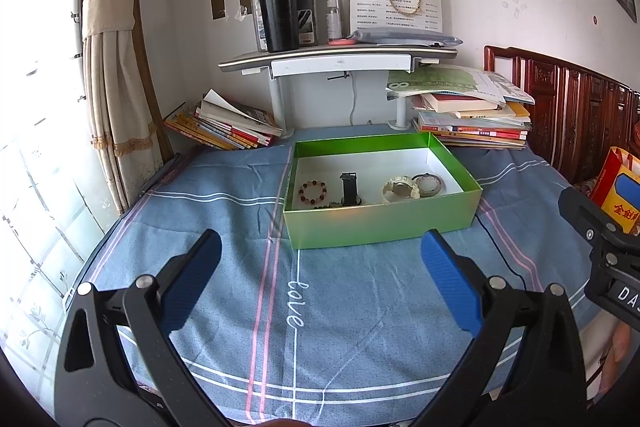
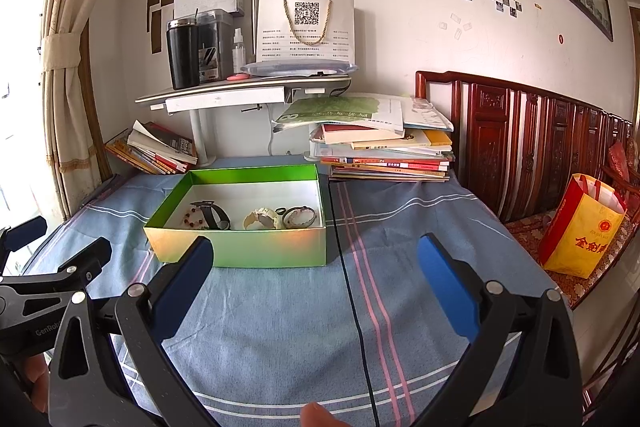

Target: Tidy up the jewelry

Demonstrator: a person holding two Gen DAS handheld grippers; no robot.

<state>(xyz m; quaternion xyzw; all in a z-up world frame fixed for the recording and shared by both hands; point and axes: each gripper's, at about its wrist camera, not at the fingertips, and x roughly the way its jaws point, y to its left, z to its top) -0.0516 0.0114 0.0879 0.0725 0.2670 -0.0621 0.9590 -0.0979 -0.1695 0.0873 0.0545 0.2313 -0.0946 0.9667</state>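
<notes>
Both the left tool (image 1: 320, 281) and right tool (image 2: 314, 283) are held spread and empty. The jewelry lies inside the green box (image 1: 384, 219), mid-frame. Pieces should be approached from above, clearing the box wall.

A box (image 1: 380, 223) stands on the cloth (image 1: 320, 327) in the middle of the table. In it lie, from left to right, a bead bracelet (image 1: 312, 190), a watch (image 1: 349, 189), a second watch (image 1: 401, 189) and a ring-shaped bracelet (image 1: 428, 184). Behind the box stands a shelf (image 1: 340, 61), with book stacks far left (image 1: 224, 127) and far right (image 1: 472, 123).
</notes>
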